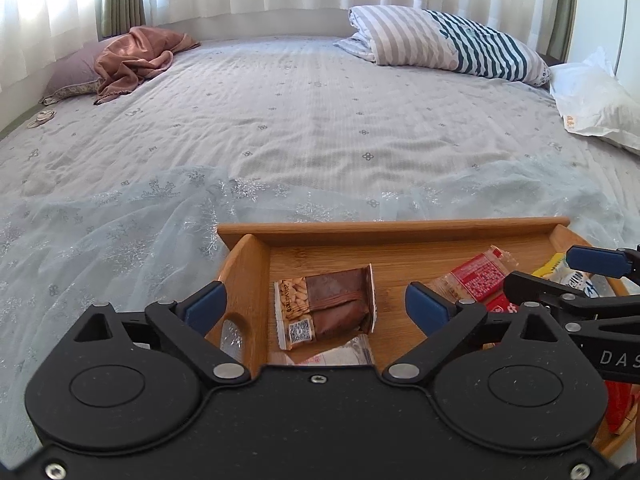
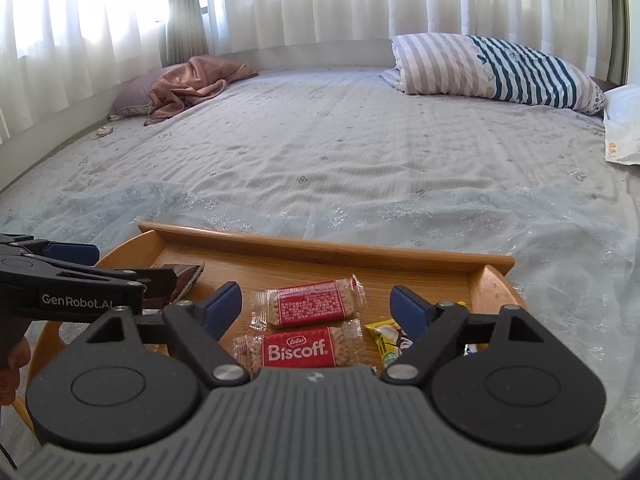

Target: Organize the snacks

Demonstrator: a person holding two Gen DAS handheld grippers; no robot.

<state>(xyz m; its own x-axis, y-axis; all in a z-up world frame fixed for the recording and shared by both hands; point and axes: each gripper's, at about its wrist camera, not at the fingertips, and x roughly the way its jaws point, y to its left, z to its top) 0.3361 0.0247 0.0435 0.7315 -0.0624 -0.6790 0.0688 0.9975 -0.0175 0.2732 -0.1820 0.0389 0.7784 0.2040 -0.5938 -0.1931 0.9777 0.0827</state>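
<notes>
Currently both claws, left claw [image 1: 316, 304] and right claw [image 2: 316, 304], gape released above the wooden tray [image 2: 320, 242] on the bed [image 1: 300, 120], with the brown snack packet [image 1: 324, 308] and red biscuit packets [image 2: 298, 350] lying loose inside.

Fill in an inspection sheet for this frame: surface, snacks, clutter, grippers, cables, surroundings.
Surface: wooden tray on a bed with a pale sheet.
Job's things: brown snack pack at the tray's left; two red Biscoff packs and a yellow pack further right.
Clutter: pink cloth, striped pillow, white bag.
Grippers: left gripper and right gripper both open, empty, above the tray.
Cables: nothing seen.
Surroundings: white curtains behind the bed.
</notes>
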